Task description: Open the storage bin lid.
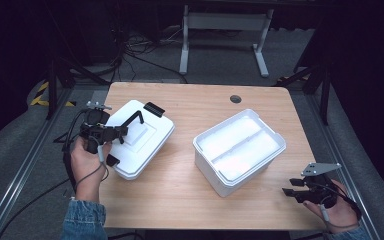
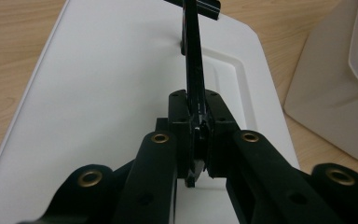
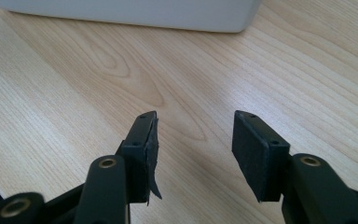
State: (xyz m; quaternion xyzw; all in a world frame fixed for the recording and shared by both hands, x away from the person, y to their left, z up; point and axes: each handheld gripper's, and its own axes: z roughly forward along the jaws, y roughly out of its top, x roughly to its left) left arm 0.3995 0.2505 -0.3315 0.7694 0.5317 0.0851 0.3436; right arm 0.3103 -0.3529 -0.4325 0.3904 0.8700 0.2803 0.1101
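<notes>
White plastic lid lies flat on the tabletop, left of the open white box, the two well apart. Landmark is the box. Lid carries a thin black handle: a bar rising off its top, with a black clip at the lid's far edge and another at the near edge.

Left tool is closed tight on the black handle; in the left gripper view the jaws pinch the thin black bar edge-on, lid surface right under them. Left hand holds that tool at the lid's left side, far from the box.

Handling, as a guess: lid looks light, stiff, smooth moulded plastic, likely slippery on its flat faces, so the handle bar is the sensible place to hold. Bar is narrow, so the lid may swing or twist if lifted off-centre. Not fragile by the look of it.

Box stands empty, one divider down the middle, two compartments, rim turned at an angle to the tabletop edges. Lid would probably need rotating to match that rim if it goes on.

Right tool hangs near the box's right near corner, not touching it, jaws well apart with nothing between them, wood grain under them. Right hand is at the tabletop's near right edge.

Bare wood between lid and box. A round cable hole sits beyond the box at the far edge. Cables trail from the left tool off the tabletop's left side.
</notes>
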